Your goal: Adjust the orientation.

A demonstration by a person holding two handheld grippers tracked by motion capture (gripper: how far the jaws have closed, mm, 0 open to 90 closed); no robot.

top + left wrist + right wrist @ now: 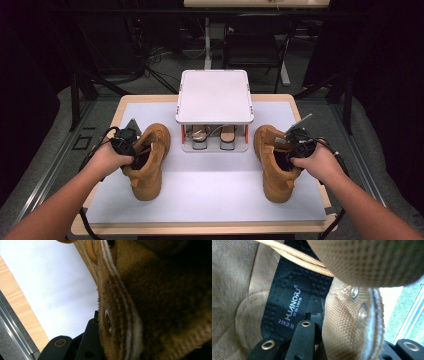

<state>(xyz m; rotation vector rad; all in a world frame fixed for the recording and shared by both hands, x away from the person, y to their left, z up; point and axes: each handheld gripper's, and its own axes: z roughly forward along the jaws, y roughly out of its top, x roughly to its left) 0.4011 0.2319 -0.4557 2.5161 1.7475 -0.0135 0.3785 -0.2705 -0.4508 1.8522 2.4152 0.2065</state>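
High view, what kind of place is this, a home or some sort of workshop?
Probably a lab or recording workspace: a wooden table with a white mat, dark curtains around, loose cables on the floor behind, and a white-topped shoe rack.

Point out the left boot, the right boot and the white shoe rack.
left boot (pixel 149 172): high view, on its toe upper.
right boot (pixel 274 177): high view, on its toe upper.
white shoe rack (pixel 214 96): high view, on its flat top.

"HUANQIU" and "255(2.5)" on the boot's black insole (pixel 287 307)
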